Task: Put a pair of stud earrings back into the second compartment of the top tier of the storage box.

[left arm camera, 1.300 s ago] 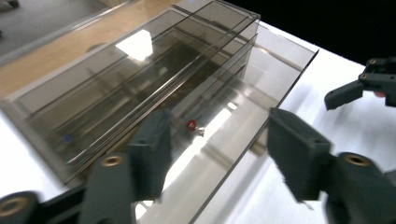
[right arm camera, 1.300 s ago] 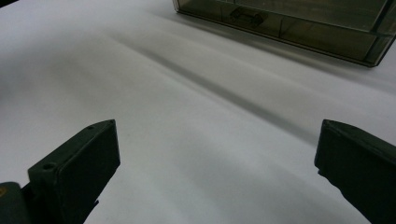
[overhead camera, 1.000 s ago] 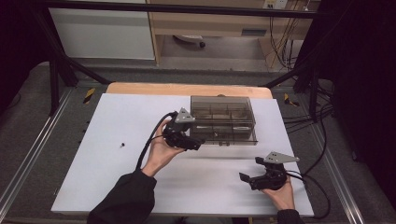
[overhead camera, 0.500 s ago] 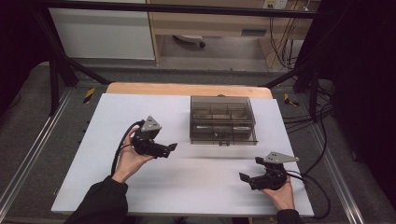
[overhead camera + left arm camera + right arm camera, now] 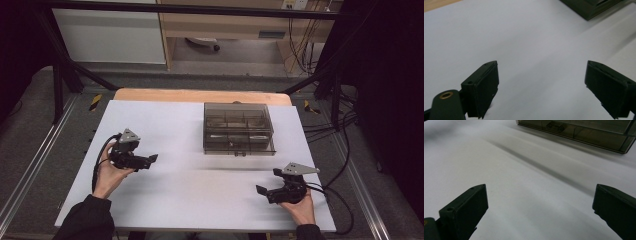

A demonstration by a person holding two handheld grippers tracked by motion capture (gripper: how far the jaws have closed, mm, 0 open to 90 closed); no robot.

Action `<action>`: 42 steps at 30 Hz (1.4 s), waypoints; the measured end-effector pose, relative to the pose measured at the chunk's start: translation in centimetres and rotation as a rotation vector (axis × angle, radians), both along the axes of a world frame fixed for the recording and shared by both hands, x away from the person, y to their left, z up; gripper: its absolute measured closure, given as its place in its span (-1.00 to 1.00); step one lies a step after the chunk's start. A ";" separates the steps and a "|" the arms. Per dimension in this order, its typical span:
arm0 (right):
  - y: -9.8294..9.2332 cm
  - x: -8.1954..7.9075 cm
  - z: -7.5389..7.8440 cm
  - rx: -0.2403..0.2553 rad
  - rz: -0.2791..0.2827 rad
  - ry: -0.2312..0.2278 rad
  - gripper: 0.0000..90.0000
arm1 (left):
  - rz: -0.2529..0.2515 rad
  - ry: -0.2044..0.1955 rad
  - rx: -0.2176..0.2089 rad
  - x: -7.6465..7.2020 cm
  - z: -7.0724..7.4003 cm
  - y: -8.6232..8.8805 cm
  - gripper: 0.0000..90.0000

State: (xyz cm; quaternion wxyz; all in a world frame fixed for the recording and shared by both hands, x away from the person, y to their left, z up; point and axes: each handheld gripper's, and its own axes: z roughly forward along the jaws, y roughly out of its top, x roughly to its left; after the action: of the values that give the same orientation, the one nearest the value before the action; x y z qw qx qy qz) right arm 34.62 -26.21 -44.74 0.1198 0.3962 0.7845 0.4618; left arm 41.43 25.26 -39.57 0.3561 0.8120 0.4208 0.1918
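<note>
A smoky clear plastic organizer box (image 5: pixel 238 128) with a closed lid and inner dividers sits on the white table (image 5: pixel 190 190) toward the back centre. My left gripper (image 5: pixel 150 161) is held over the table's left side, well away from the box, jaws wide apart and empty. My right gripper (image 5: pixel 265 189) rests near the front right edge, also open with nothing between the jaws. In the left gripper view the box corner (image 5: pixel 591 7) lies far off beyond the gripper (image 5: pixel 541 92). The right gripper view shows the box front (image 5: pixel 584 132) ahead of the open gripper (image 5: pixel 540 216).
A wooden strip (image 5: pixel 200 95) borders the table's far edge. Black frame bars (image 5: pixel 60 75) and cables (image 5: pixel 325 130) stand around the table. A white cabinet (image 5: pixel 110 35) is behind it. Each gripper trails a cable (image 5: pixel 97 165).
My left gripper has drawn back from the box's front left corner to the table's left side. The right gripper has stayed in place.
</note>
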 end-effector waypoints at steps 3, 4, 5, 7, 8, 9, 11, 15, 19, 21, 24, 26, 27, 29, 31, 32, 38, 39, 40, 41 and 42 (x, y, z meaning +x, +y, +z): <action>0.0 0.0 0.0 -0.001 -0.001 -0.001 -0.99 | 0.031 0.007 0.011 0.0 -0.5 1.3 -0.70; 0.0 0.0 0.0 -0.002 0.000 -0.001 -0.99 | 0.038 0.012 0.015 0.1 -0.7 1.6 -0.69; 0.0 0.0 0.0 -0.001 0.000 0.000 -0.99 | 0.043 0.018 0.020 0.2 -1.0 2.0 -0.69; 0.0 0.0 0.0 -0.002 0.000 -0.001 -0.99 | 0.059 0.027 0.035 0.3 -1.4 2.6 -0.66; 0.0 0.0 0.0 -0.001 0.000 -0.001 -0.99 | 0.067 0.030 0.040 0.3 -1.6 2.9 -0.63; 0.0 0.0 0.0 -0.001 -0.001 0.000 -0.99 | 0.074 0.033 0.045 0.4 -1.8 3.2 -0.61; 0.0 0.0 0.0 -0.002 0.000 0.000 -0.99 | 0.088 0.037 0.050 0.5 -2.2 3.6 -0.58; 0.0 0.0 0.0 -0.002 0.000 -0.001 -0.99 | 0.110 0.052 0.068 0.8 -2.9 4.3 -0.46; 0.0 0.0 0.0 -0.002 0.000 0.000 -0.99 | 0.126 0.073 0.080 1.2 -3.5 4.8 -0.31; 0.0 0.0 0.0 -0.001 -0.001 0.001 -0.99 | 0.134 0.078 0.072 1.4 -3.7 5.0 -0.21; 0.0 0.0 0.0 -0.001 -0.001 0.000 -0.99 | 0.142 0.084 0.064 1.6 -3.9 5.1 -0.07; 0.0 0.0 0.0 -0.001 -0.001 0.001 -0.99 | 0.149 0.089 0.060 1.7 -4.0 5.2 0.01; 0.0 0.0 0.0 -0.001 0.001 0.000 -0.99 | 0.149 0.090 0.066 1.8 -4.1 5.2 0.05; 0.0 0.0 0.0 -0.001 -0.001 0.002 -0.99 | 0.153 0.090 0.067 1.9 -4.2 5.2 0.12; 0.0 0.0 0.0 -0.001 0.001 0.000 -0.99 | 0.155 0.084 0.069 2.0 -4.3 5.1 0.20; 0.0 0.0 0.0 -0.001 0.000 0.001 -0.99 | 0.153 0.082 0.068 2.0 -4.3 5.1 0.24; 0.0 0.0 0.0 0.000 0.000 0.003 -0.99 | 0.153 0.079 0.070 2.1 -4.4 5.0 0.43; 0.0 0.0 0.0 -0.002 0.001 0.000 -0.99 | 0.153 0.079 0.070 2.1 -4.4 5.0 0.46; 0.0 0.0 0.0 0.000 0.000 0.002 -0.99 | 0.151 0.081 0.068 2.1 -4.4 5.0 0.49; 0.0 0.0 0.0 0.000 0.000 0.002 -0.99 | 0.151 0.081 0.068 2.1 -4.4 5.0 0.50; 0.0 0.0 0.0 0.000 0.002 0.001 -0.99 | 0.152 0.081 0.069 2.1 -4.5 5.0 0.52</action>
State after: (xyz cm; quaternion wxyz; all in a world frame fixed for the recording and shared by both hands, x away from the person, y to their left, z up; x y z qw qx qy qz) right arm 34.65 -26.23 -44.74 0.1190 0.3959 0.7850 0.4614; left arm 43.54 30.24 -44.06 0.2949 0.7967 0.4883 0.1995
